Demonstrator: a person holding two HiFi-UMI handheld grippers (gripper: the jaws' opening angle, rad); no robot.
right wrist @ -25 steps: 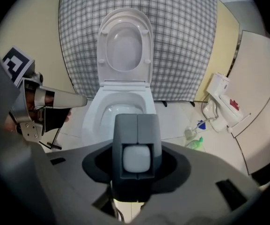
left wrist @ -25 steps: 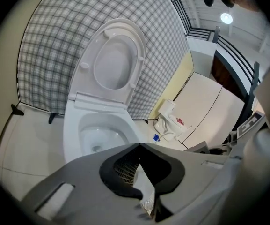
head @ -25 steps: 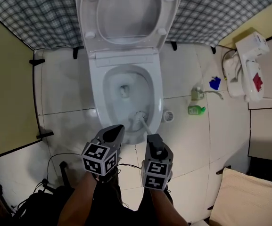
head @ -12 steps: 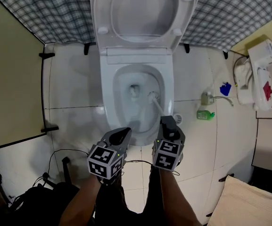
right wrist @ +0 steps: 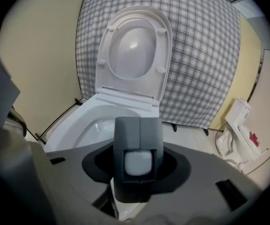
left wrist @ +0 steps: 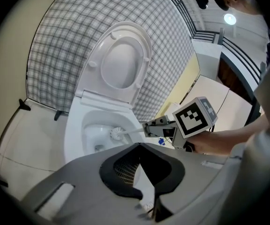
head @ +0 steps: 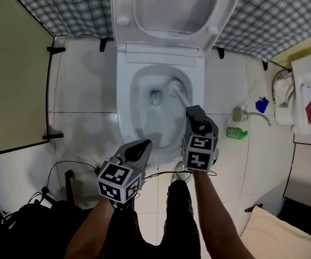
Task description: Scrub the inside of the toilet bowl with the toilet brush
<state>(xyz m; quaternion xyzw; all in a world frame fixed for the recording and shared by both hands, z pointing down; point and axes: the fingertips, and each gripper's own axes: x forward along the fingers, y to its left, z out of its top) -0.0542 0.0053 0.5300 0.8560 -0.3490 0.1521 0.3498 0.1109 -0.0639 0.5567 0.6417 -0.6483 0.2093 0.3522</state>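
Note:
The white toilet bowl [head: 124, 96] stands with seat and lid [head: 174, 7] raised. My right gripper [head: 194, 114] is over the bowl's right rim, shut on the white handle of the toilet brush. The brush head [head: 175, 85] lies against the far right inner wall, above the drain. From the left gripper view, the brush head [left wrist: 116, 134] sits inside the bowl [left wrist: 76, 130], held by the right gripper [left wrist: 149, 128]. The handle's white end [right wrist: 138, 163] shows between the right gripper's [right wrist: 138, 125] jaws. My left gripper [head: 138, 147] hovers by the bowl's front rim, shut and holding nothing.
A green bottle [head: 236, 131], a blue object [head: 261, 105] and a white appliance [head: 306, 90] stand on the tiled floor right of the toilet. Cables [head: 63, 171] trail at the lower left. Checked cloth [head: 63, 4] covers the back wall. A cushion [head: 274, 231] lies at the lower right.
My right gripper has pushed the brush head from the bowl's near right side up to the far right inner wall. The left gripper has stayed near the front rim.

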